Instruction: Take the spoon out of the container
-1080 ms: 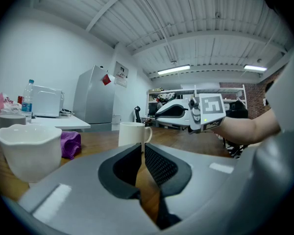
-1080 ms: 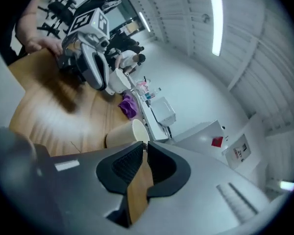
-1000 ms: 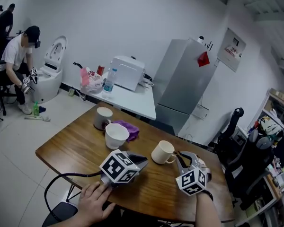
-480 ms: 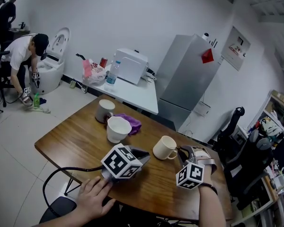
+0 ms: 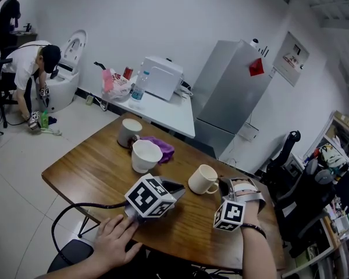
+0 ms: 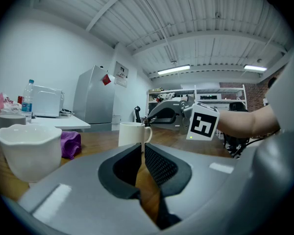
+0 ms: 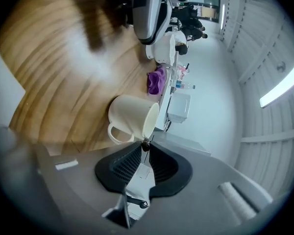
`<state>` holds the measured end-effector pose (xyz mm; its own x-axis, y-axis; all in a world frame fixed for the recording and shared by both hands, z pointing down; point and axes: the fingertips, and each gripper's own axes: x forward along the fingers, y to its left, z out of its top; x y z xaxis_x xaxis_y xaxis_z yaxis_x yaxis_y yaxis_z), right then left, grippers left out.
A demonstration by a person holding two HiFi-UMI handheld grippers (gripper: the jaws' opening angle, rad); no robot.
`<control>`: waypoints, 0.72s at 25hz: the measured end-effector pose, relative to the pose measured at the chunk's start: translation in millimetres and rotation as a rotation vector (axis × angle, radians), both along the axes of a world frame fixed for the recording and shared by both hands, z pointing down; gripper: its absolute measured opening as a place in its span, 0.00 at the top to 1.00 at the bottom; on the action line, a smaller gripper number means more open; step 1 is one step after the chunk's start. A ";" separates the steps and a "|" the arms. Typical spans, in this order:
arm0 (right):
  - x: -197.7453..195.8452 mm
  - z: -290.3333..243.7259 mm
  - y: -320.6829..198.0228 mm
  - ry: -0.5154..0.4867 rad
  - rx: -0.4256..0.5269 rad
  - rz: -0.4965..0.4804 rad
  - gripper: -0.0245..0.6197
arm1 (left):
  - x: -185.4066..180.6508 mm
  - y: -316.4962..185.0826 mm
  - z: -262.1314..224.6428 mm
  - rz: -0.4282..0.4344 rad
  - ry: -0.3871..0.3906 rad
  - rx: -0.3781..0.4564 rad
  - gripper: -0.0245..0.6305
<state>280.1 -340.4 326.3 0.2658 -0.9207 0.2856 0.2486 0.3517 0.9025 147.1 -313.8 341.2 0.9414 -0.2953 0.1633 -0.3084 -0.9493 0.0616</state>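
Note:
A cream mug (image 5: pixel 202 179) stands upright on the wooden table (image 5: pixel 87 170), and fills the right gripper view as the cream mug (image 7: pixel 133 123). My right gripper (image 5: pixel 221 183) sits just right of the mug's handle. Its jaws (image 7: pixel 144 146) are shut on a thin dark-tipped handle, apparently the spoon (image 7: pixel 145 144), just outside the rim. The spoon's bowl is hidden. My left gripper (image 5: pixel 180 188) lies on the table left of the mug, jaws (image 6: pixel 139 149) shut with nothing in them. The right gripper (image 6: pixel 146 123) shows beside the mug there.
A white bowl (image 5: pixel 145 156), a grey mug (image 5: pixel 130 132) and a purple cloth (image 5: pixel 162 149) sit at the table's far side. A black cable (image 5: pixel 67 220) hangs off the near left edge. Behind stand a white table (image 5: pixel 163 112) and a fridge (image 5: pixel 230 100). A person crouches far left.
My right gripper has shifted slightly left and nearer beside the mug. The left gripper has stayed put on the table. The person at the back has bent lower.

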 end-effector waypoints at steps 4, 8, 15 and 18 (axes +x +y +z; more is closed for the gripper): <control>-0.9 -12.9 3.2 0.000 0.058 -0.012 0.88 | 0.6 0.4 0.0 0.000 0.000 0.000 0.93; -0.9 -30.2 10.9 -0.019 0.107 -0.021 0.88 | -0.6 -0.4 0.0 0.000 0.002 0.003 0.93; 4.4 -60.2 28.0 -0.052 0.221 -0.028 0.88 | -1.0 -1.4 0.6 0.001 0.001 0.000 0.93; 7.1 -71.3 37.6 -0.094 0.270 -0.026 0.88 | -1.2 -0.6 0.1 0.001 0.001 -0.001 0.93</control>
<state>287.2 -302.8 254.9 0.2247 -0.9731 0.0511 0.1650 0.0896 0.9822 145.8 -314.4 341.2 0.9417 -0.2945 0.1628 -0.3077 -0.9494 0.0624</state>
